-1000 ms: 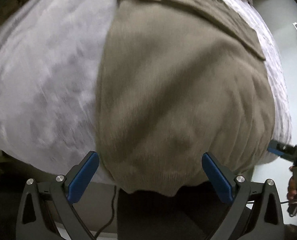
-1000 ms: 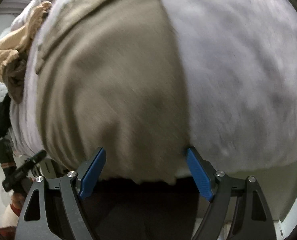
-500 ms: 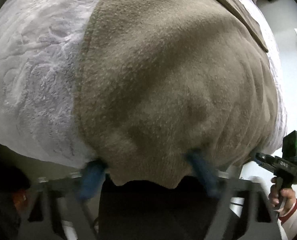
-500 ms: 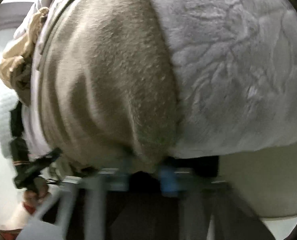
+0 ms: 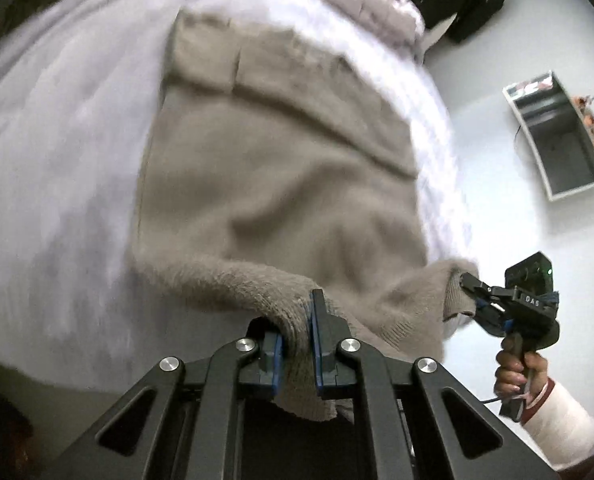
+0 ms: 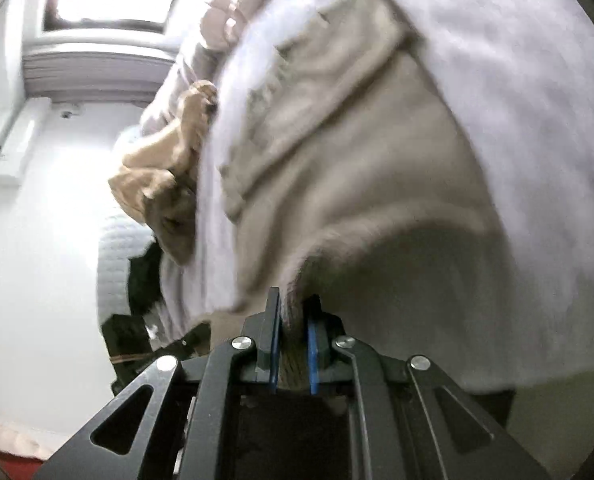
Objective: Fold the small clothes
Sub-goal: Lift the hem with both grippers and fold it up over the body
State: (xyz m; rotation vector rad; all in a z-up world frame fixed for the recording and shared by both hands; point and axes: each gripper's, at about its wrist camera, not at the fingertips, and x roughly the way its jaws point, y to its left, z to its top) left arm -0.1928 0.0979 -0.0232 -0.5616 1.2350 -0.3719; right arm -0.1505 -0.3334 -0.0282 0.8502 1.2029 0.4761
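Left gripper (image 5: 297, 336) and right gripper (image 6: 293, 344) each clamp a near hem corner of the soft, fuzzy sweater (image 5: 281, 184); it looks light, floppy, best held by corners.

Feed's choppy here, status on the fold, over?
Left gripper and right gripper both shut on fuzzy taupe knit garment, near hem lifted off pale lilac blanket. Nothing in the way.

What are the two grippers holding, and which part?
Both hold the brown sweater by its near bottom edge. The left gripper pinches one corner of that hem, and the right gripper pinches the other.
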